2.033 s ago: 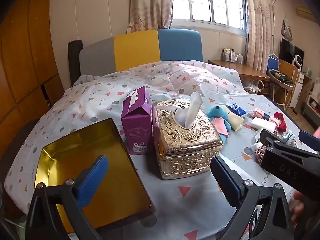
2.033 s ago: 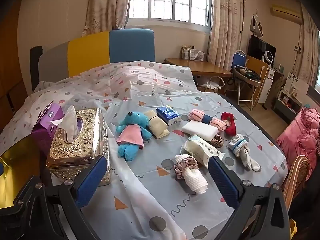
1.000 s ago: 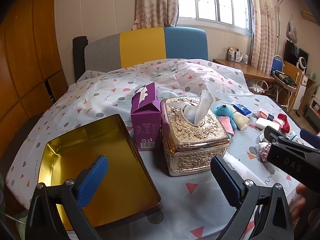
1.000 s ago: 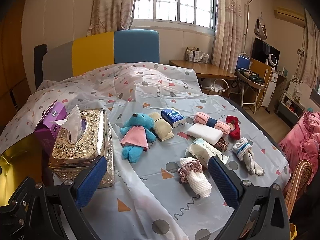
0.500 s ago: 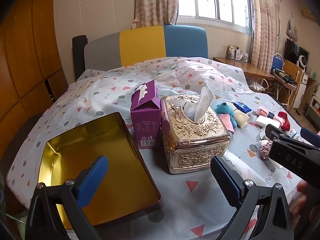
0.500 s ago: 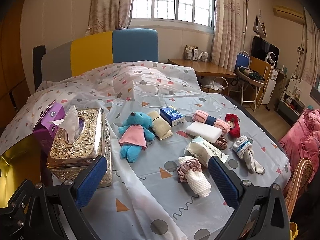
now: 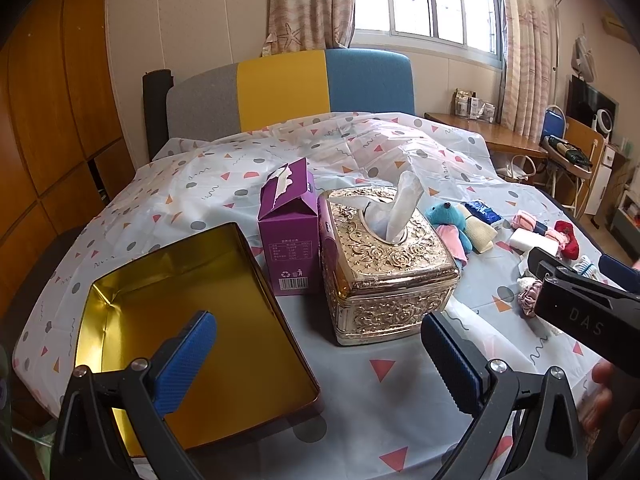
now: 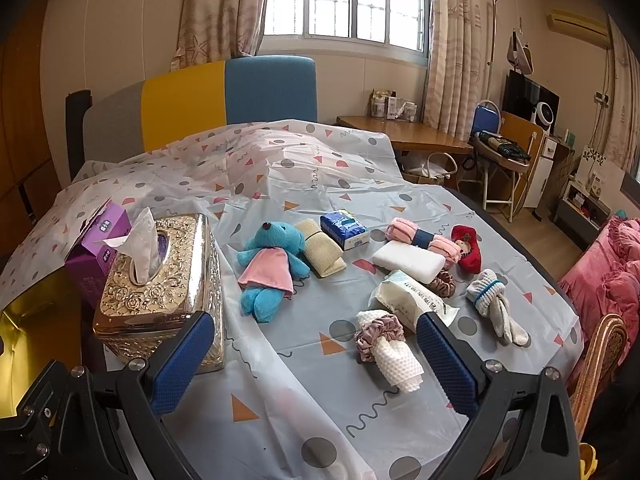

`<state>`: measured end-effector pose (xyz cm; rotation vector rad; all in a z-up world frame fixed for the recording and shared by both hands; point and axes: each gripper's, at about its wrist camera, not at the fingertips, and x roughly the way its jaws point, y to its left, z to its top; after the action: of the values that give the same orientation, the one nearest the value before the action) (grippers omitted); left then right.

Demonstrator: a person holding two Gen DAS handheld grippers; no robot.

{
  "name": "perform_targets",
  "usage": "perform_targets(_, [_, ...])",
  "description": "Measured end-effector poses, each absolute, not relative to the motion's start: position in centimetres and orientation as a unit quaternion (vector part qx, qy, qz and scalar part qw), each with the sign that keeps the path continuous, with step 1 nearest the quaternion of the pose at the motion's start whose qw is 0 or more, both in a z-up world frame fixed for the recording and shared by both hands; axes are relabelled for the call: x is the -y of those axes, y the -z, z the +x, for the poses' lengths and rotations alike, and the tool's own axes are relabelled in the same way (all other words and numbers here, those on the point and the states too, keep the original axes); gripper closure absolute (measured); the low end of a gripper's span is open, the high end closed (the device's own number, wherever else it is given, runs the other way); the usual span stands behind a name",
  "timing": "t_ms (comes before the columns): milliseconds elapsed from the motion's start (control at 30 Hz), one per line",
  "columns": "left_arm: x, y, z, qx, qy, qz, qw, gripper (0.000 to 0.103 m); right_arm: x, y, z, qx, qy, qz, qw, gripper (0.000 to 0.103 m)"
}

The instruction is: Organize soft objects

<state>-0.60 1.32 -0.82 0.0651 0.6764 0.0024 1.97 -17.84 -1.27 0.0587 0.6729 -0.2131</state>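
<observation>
Soft things lie spread on the patterned cloth: a blue plush toy in a pink dress, a beige folded cloth, a white waffle towel ringed by a mauve scrunchie, a wipes pack, a white sponge, rolled pink socks, a red pouch and grey-white socks. An empty gold tin tray sits at the left. My left gripper hovers open over the tray's near corner. My right gripper is open above the cloth, short of the towel.
A gold embossed tissue box and a purple carton stand between the tray and the soft things. A blue tissue packet lies behind the toy. The right gripper's black body crosses the left wrist view. A desk and chairs stand at right.
Both cameras have drifted only slightly; the view pulled back a little from the table over the two seconds. Nothing on the cloth has moved and both grippers stayed open.
</observation>
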Motion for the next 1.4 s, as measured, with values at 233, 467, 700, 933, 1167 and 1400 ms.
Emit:
perform_targets(233, [-1.3,0.8,-0.7,-0.332,-0.001,0.032,0.943,0.000,17.8,1.3,2.0,-0.330,0.104,0.029,0.938,0.000])
perform_targets(467, [-1.1,0.8,-0.7,-0.334,0.002,0.034,0.942,0.000,17.9,1.4,1.9,-0.331,0.105,0.031,0.937,0.000])
perform_targets(700, [-1.0,0.9,-0.6,-0.338,0.006,0.035,0.940,0.000,18.2,1.6,1.9,-0.333,0.105,0.033,0.936,0.000])
perform_targets(933, [-0.3,1.2,-0.5,-0.346,0.032,0.037,0.937,0.000,19.8,1.8,2.6,-0.345,0.097,0.056,0.932,0.000])
perform_targets(1167, [1.1,1.5,-0.2,-0.369,0.126,0.029,0.920,0.000,26.3,2.0,5.0,-0.377,0.103,0.130,0.911,0.000])
perform_targets(1400, [3.8,-0.3,0.8,-0.357,0.182,0.062,0.914,0.000,32.9,3.9,7.8,-0.401,0.137,0.146,0.894,0.000])
